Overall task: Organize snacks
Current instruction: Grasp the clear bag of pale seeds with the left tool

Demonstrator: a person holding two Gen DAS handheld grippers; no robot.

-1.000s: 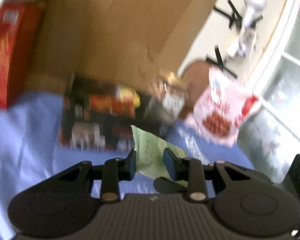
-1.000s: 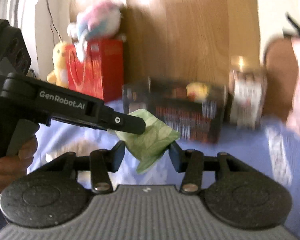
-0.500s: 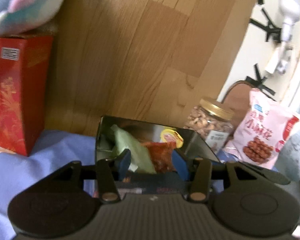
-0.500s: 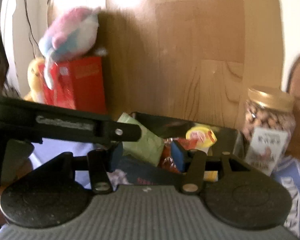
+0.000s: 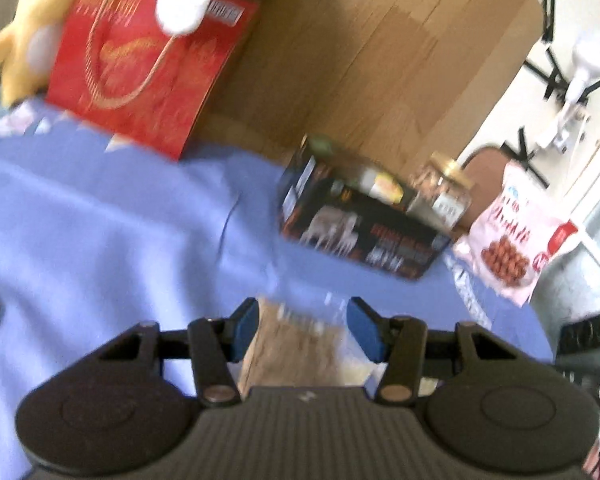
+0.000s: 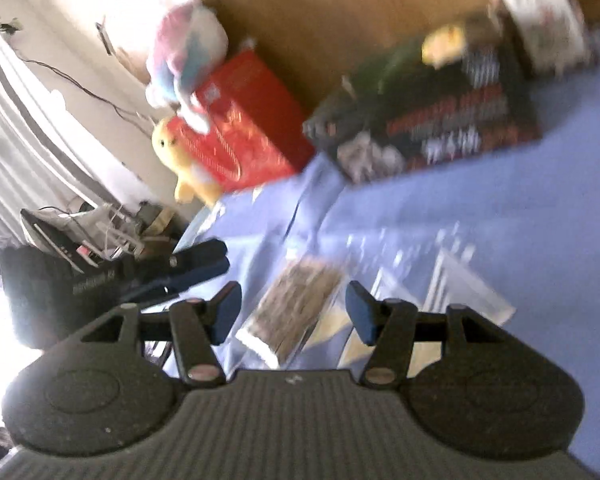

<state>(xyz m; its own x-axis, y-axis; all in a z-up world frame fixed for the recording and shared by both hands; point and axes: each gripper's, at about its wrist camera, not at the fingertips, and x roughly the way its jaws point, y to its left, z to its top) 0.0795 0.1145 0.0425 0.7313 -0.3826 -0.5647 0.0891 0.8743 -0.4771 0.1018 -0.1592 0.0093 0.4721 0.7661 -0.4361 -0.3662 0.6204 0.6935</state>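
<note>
My left gripper (image 5: pixel 305 330) hangs over the blue cloth (image 5: pixel 100 220), its jaws opening and the pads pressing on nothing. A clear packet of brown snack (image 5: pixel 296 348) lies on the cloth below and between them. My right gripper (image 6: pixel 294 312) is also opening, above the same kind of clear packet (image 6: pixel 300 300), without touching it. The left gripper (image 6: pixel 196 264) shows at the left of the right wrist view. Further back stands the black snack box (image 5: pixel 360 224) with a green packet (image 5: pixel 320 144) and a yellow item (image 5: pixel 384 186) inside.
A nut jar (image 5: pixel 440 196) and a pink bag (image 5: pixel 512 240) stand right of the box. A red gift bag (image 5: pixel 140 64) with plush toys (image 5: pixel 24 32) is at the back left against a wooden board (image 5: pixel 380 60). More clear packets (image 6: pixel 460 280) lie on the cloth.
The green packet that the left gripper held went into the black box and was let go. Both grippers then drew back from the box, tilted down over the cloth, and opened wider.
</note>
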